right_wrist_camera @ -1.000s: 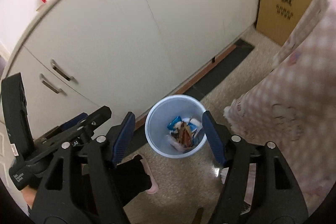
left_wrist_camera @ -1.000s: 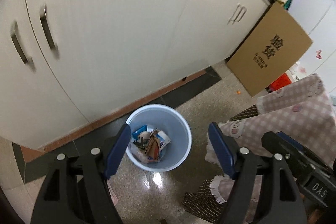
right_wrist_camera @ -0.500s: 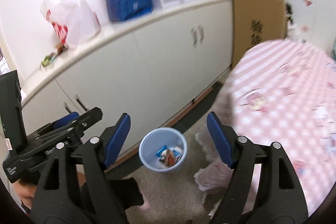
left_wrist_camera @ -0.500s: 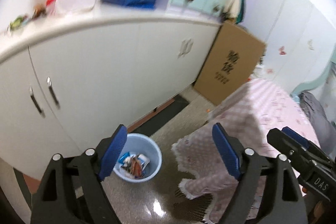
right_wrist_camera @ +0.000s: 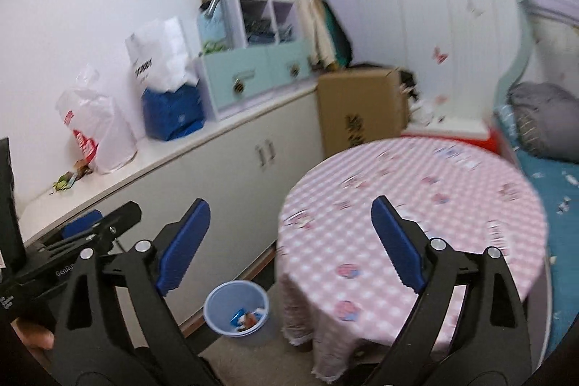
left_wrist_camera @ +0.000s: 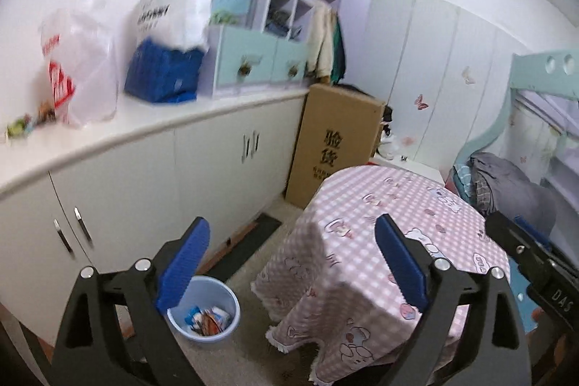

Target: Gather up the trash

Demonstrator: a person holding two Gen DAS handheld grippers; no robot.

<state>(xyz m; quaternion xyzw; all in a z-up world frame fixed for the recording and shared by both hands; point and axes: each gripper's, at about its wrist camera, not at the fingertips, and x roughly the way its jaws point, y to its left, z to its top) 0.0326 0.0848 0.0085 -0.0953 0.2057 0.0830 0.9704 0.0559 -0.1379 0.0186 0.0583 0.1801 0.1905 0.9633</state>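
A light blue waste bin (left_wrist_camera: pixel 208 312) stands on the floor by the white cabinets and holds several wrappers (left_wrist_camera: pixel 207 317). It also shows in the right wrist view (right_wrist_camera: pixel 237 308). My left gripper (left_wrist_camera: pixel 291 261) is open and empty, raised well above the bin. My right gripper (right_wrist_camera: pixel 289 246) is open and empty, also raised, facing the round table (right_wrist_camera: pixel 416 205). The left gripper's body shows at the left of the right wrist view (right_wrist_camera: pixel 76 241).
A round table with a pink checked cloth (left_wrist_camera: pixel 394 234) stands right of the bin. White cabinets (left_wrist_camera: pixel 144 183) carry plastic bags (left_wrist_camera: pixel 79 60) and a drawer unit (left_wrist_camera: pixel 260 64). A cardboard box (left_wrist_camera: pixel 336 147) leans at the cabinet's end. A bed (right_wrist_camera: pixel 542 147) is at the right.
Both grippers have lifted up and tilted away from the bin, so the bin now sits low in each view and the table top and countertop have come into sight. Both stay open.
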